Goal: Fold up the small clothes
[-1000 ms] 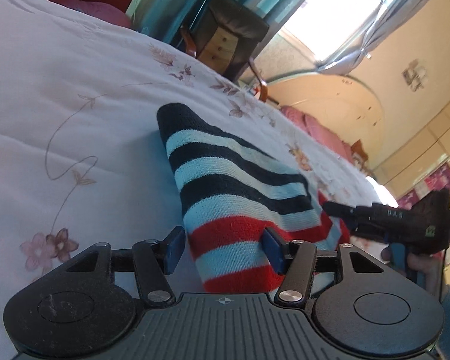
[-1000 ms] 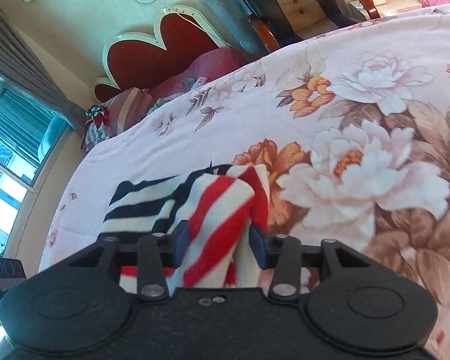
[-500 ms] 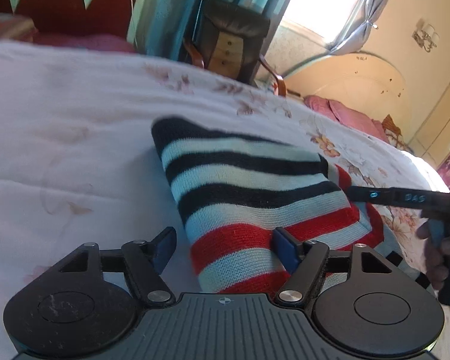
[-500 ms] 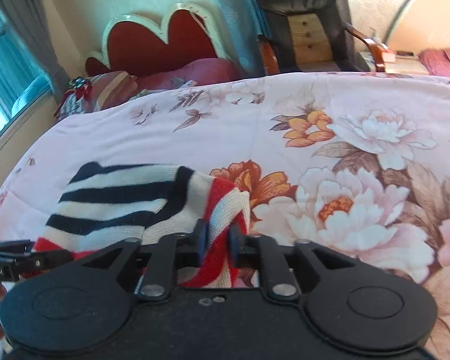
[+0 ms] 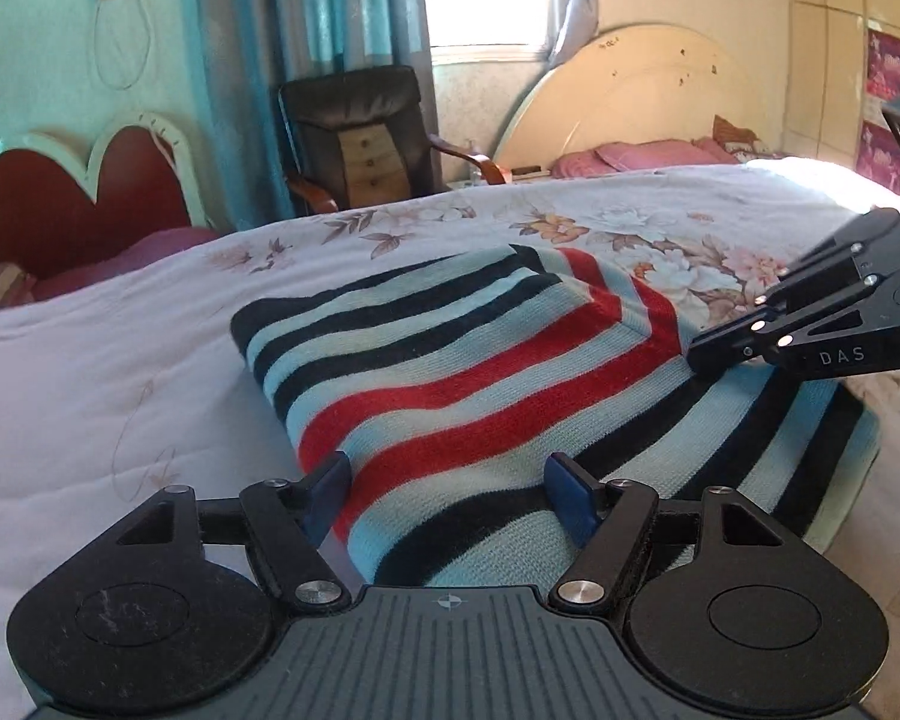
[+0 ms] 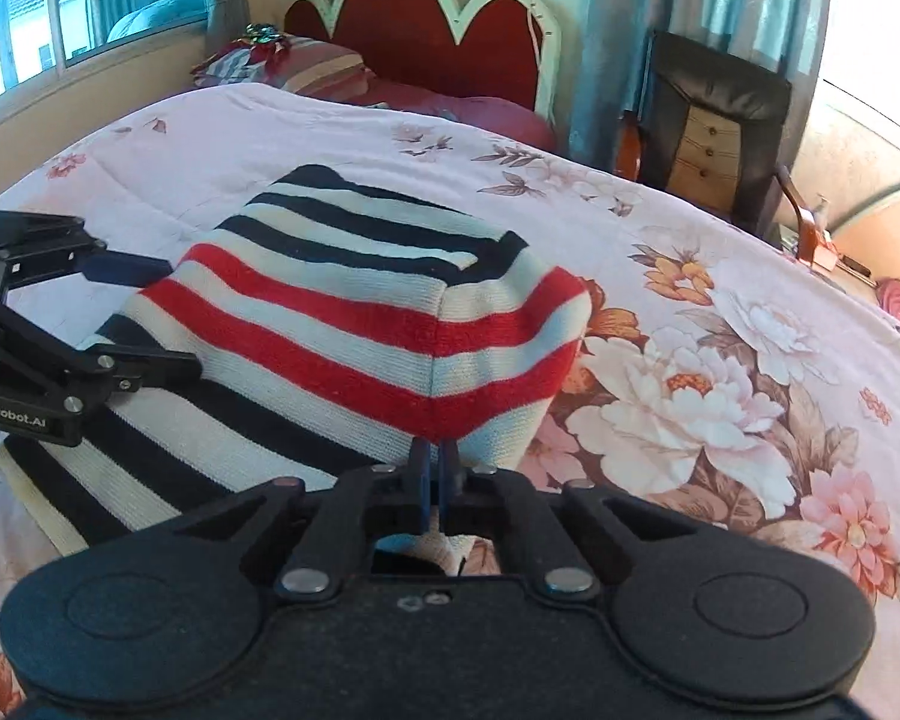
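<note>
Covering the whole frame: bed [image 6: 750, 276] with floral quilt. On it, at centre, striped knit garment [image 6: 342, 324], partly folded; judged soft, light, limp, non-slip, best pinched at a folded edge or corner. Right gripper [image 6: 433, 483] at 6 o'clock, jaws having just closed, clamped on the garment's red-striped fold. Left gripper [image 5: 447, 495] at 6 o'clock in its own view, jaws spread wide astride the garment's near edge, gripping nothing.

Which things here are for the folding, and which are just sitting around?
For the folding:
- striped sweater
- right gripper, shut on it
- left gripper, open
- bed cover underneath

Just sitting around:
- black armchair
- red headboard
- pink pillow
</note>
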Tool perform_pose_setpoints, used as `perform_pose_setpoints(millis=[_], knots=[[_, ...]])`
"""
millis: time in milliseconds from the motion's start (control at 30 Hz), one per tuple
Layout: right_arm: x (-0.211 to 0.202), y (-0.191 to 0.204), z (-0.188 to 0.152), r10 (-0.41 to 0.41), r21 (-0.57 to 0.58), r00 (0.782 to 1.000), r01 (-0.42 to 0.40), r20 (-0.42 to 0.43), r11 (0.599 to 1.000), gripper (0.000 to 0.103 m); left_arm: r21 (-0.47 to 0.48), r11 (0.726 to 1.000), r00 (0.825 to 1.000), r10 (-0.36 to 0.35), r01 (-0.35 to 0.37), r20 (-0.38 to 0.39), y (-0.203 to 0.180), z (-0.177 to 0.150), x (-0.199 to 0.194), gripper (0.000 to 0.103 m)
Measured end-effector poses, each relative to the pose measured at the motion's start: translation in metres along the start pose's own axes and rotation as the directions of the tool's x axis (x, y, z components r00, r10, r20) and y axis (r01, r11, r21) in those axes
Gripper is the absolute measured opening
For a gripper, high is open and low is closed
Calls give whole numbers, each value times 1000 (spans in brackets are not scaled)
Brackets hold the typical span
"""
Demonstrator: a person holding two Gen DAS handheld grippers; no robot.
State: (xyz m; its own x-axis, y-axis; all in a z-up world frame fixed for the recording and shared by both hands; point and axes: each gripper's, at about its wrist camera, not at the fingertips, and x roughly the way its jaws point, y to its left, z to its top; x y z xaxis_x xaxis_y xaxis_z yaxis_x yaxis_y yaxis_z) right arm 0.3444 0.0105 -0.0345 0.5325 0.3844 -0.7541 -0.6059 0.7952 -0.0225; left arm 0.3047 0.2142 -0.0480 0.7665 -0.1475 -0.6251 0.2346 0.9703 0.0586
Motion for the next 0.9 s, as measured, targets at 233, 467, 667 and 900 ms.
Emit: perform_pose_setpoints(millis=[233, 467, 667, 900], knots=[[-55, 24, -15, 56, -2, 996, -56, 67, 998, 9, -38, 999, 1000, 26, -26, -5, -9, -37, -34, 70], [-32, 35, -44, -11, -78, 999, 8, -37, 997, 2, -120, 992, 999, 37, -39, -18, -12, -64, -42, 70], [-44, 32, -64, -37, -32, 999, 38, 10, 999, 1, -131, 979, 988, 152, -154, -24, -22, -80, -56, 100], [-99, 24, -83, -128, 180, 990, 115, 60, 977, 47, -143, 972, 982, 184, -187, -37, -45, -95, -96, 103]])
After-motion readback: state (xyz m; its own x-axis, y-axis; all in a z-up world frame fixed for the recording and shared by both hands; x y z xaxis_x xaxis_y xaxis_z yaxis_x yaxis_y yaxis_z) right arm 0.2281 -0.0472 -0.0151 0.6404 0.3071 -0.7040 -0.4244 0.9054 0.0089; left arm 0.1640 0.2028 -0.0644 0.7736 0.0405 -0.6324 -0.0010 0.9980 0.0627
